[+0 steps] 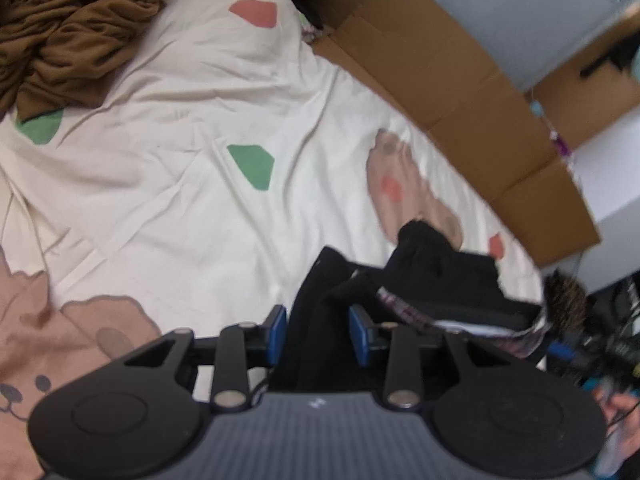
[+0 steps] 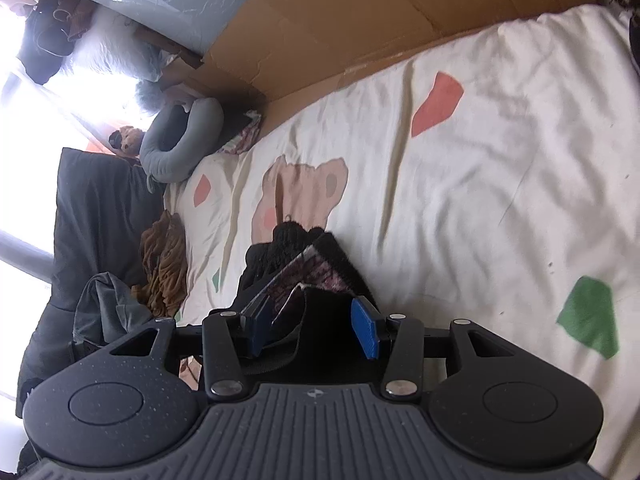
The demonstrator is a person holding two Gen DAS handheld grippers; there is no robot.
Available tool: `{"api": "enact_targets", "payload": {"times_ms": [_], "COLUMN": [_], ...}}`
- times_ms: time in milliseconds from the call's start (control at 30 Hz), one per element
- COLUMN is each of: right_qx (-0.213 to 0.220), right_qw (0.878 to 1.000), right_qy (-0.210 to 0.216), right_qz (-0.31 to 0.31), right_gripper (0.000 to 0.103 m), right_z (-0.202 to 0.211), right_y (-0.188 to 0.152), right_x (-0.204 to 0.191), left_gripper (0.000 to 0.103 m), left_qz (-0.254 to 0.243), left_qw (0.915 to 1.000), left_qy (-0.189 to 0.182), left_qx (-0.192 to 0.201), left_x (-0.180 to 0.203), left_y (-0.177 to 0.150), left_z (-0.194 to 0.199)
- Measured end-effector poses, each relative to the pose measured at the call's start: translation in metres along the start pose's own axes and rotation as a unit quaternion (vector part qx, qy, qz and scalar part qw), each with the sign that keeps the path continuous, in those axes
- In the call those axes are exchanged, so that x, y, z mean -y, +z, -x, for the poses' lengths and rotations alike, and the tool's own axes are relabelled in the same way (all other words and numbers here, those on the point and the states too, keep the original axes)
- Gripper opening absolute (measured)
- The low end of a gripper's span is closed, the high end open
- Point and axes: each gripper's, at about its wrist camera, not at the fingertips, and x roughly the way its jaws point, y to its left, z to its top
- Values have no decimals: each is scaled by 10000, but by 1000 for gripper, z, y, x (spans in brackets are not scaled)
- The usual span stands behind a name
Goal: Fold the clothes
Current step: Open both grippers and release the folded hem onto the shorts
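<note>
A black garment (image 1: 440, 280) with a plaid lining (image 1: 400, 304) lies bunched on the cream bedsheet (image 1: 200, 200) near its right edge. A band of it runs back between the blue pads of my left gripper (image 1: 318, 320) and fills the gap, but the pads stand apart and do not visibly pinch it. In the right wrist view the same black garment (image 2: 296, 252) lies just ahead of my right gripper (image 2: 312, 324). That gripper is open: cloth rests against the left pad, while the right pad (image 2: 366, 328) stands free of it.
A crumpled brown garment (image 1: 72, 32) (image 2: 164, 264) lies farther along the bed. Flattened cardboard (image 1: 440, 80) (image 2: 340, 20) lines the bed's edge. A grey neck pillow (image 2: 180, 148), a dark cushion (image 2: 96, 208) and a grey garment (image 2: 108, 308) sit at the left.
</note>
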Motion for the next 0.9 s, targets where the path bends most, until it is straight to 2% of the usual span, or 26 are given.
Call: {"api": "enact_targets", "payload": {"times_ms": [267, 400, 633, 767, 833, 867, 900], "right_qx": [-316, -506, -805, -761, -722, -709, -701], "right_qw": [9948, 9910, 9837, 9815, 9810, 9806, 9802], "right_qy": [-471, -605, -712, -800, -821, -841, -872], "right_qz": [848, 1080, 1442, 1567, 1600, 1622, 1635], "right_gripper": [52, 52, 52, 52, 48, 41, 27], "right_z": [0, -4, -30, -44, -48, -50, -52], "right_y": [1, -3, -14, -12, -8, -7, -5], "right_x": [-6, -8, -18, -24, -27, -28, -29], "left_gripper": [37, 37, 37, 35, 28, 24, 15], "left_qz": [-900, -1120, -1155, -1085, -1144, -1172, -1190], "left_qw": [9951, 9927, 9923, 9932, 9925, 9922, 9920], "left_qy": [195, 192, 168, 127, 107, 107, 111], "left_qx": [-366, -414, -422, -413, -405, -408, -409], "left_x": [17, 22, 24, 24, 27, 28, 29], "left_y": [2, 2, 8, 13, 14, 14, 14], "left_z": [-32, -39, -49, -55, -58, -59, -59]}}
